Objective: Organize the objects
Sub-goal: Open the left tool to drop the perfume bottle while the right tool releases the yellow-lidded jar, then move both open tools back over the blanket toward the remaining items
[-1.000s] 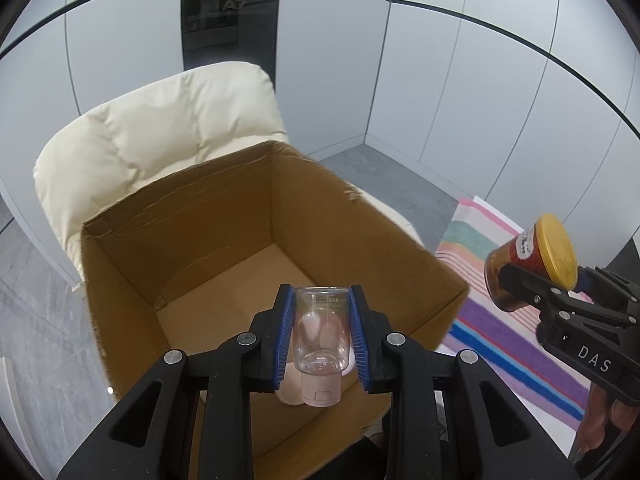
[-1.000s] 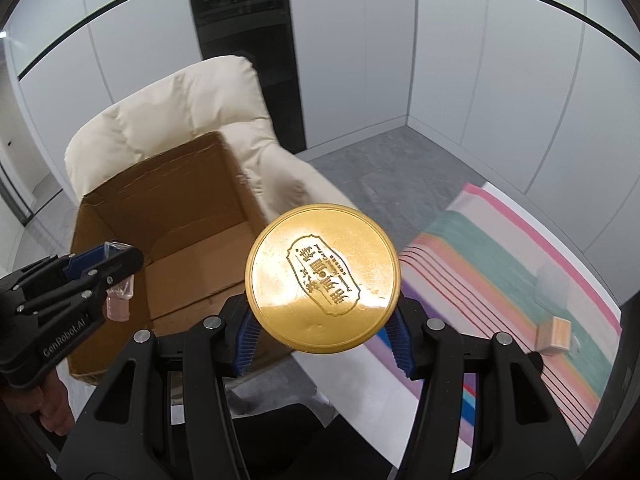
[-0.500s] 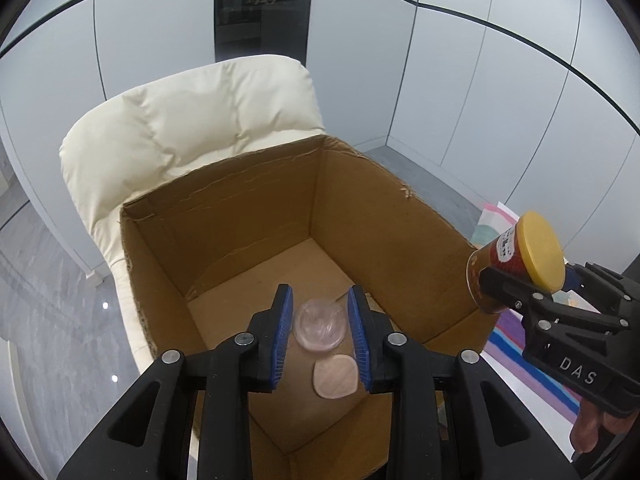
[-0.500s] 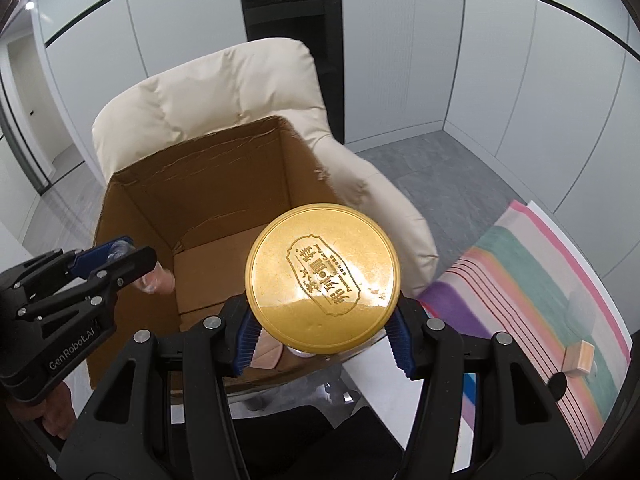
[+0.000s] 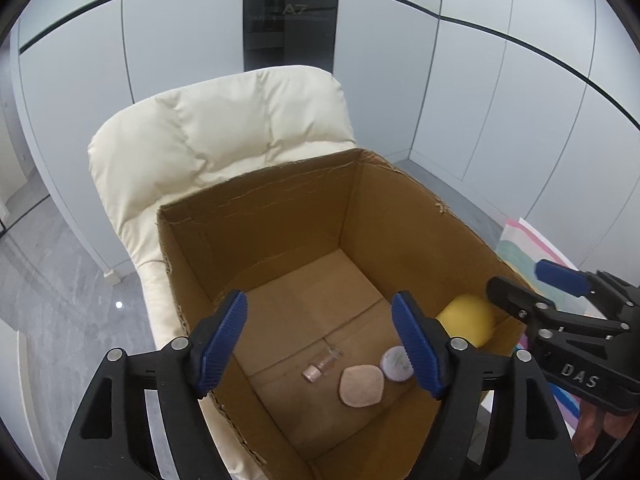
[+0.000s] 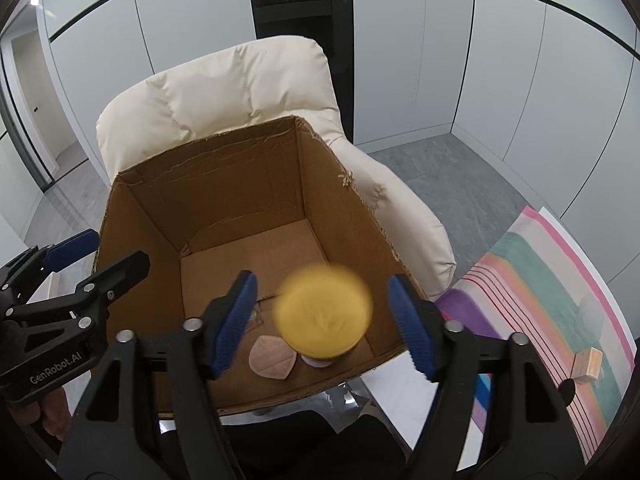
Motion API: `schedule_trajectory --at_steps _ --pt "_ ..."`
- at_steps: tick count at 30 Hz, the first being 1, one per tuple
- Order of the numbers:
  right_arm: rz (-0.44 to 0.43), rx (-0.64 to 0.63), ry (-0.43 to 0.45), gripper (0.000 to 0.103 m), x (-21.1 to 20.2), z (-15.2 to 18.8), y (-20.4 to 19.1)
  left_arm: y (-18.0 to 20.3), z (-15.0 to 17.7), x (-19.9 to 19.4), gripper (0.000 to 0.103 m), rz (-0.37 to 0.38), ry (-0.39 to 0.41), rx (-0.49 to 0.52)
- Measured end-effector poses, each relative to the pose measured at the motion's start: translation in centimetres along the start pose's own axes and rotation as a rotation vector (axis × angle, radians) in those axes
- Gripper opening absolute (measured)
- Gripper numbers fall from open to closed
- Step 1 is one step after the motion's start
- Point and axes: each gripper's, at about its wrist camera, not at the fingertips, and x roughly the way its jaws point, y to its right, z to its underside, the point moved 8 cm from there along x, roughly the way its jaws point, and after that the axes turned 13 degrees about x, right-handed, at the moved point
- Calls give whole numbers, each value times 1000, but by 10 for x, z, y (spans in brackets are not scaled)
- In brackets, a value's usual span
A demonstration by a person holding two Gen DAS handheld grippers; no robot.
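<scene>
Both grippers are held over an open cardboard box (image 5: 256, 240) set on a cream armchair (image 5: 208, 136). The left gripper (image 5: 320, 340) has just been opened, nothing between its jaws; a small clear bottle (image 5: 322, 364) lies on the box floor at 6 o'clock, beside a pink pad (image 5: 361, 385) and a round lilac tin (image 5: 396, 364). The right gripper (image 6: 322, 322) has likewise just been spread, and the yellow-lidded jar (image 6: 325, 314) is seen blurred between its pads, apparently dropping; both grippers are best lifted straight up, clear of the walls.

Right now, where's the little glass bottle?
In the left wrist view, the small glass bottle lies on its side on the cardboard box floor, just left of the pink pad.
</scene>
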Motion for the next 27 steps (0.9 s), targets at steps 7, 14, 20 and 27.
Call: schedule_trajectory --at_steps 7,14,20,27 --pt "19 10 -1 83 -1 0 8 0 -1 7 90 -32 -14 5" --pt "55 53 20 94 -10 -1 33 13 -9 7 103 -74 4 39" --pt "88 84 45 103 -18 -5 58 33 -14 9 103 -52 6 62" --pt "126 130 53 103 -27 -4 92 62 -21 12 103 -22 13 94"
